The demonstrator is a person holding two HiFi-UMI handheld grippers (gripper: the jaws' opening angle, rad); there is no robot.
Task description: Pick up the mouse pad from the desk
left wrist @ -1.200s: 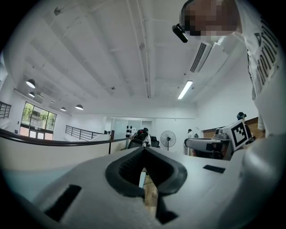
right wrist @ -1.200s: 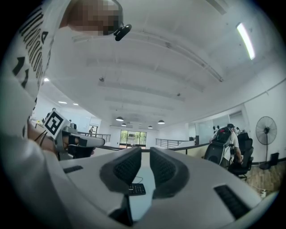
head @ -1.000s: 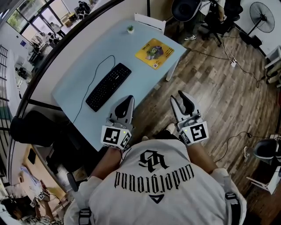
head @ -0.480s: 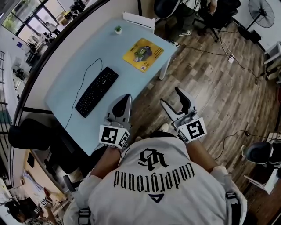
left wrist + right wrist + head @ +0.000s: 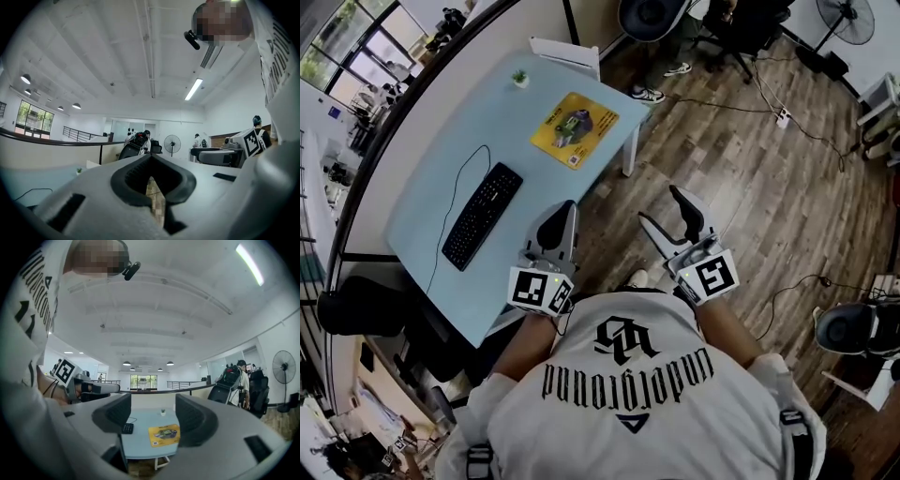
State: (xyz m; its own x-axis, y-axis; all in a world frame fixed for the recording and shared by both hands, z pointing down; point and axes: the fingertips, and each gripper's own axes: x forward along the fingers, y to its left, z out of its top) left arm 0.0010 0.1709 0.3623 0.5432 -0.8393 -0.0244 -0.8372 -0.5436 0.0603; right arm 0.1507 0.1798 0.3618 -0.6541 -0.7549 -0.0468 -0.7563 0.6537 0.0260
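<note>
The yellow mouse pad (image 5: 575, 128) lies flat near the far right end of a light blue desk (image 5: 450, 272). It also shows, small and distant, between the jaws in the right gripper view (image 5: 164, 435). My left gripper (image 5: 566, 210) hovers off the desk's near right edge, shut, its pads meeting with nothing in them (image 5: 151, 161). My right gripper (image 5: 664, 214) is over the wooden floor to the right of the desk. Its jaws have just been opening and now stand open and empty (image 5: 153, 416). Both grippers are well short of the pad.
A black keyboard (image 5: 482, 215) with its cable lies left of the pad, and a small potted plant (image 5: 520, 78) stands at the desk's far end. A white chair (image 5: 565, 53) stands behind the desk. Office chairs, a fan (image 5: 855, 16) and cables sit on the floor.
The right gripper's jaws have spread apart. The desk, pad and keyboard have slid left and upward in the head view as both grippers moved across the room.
</note>
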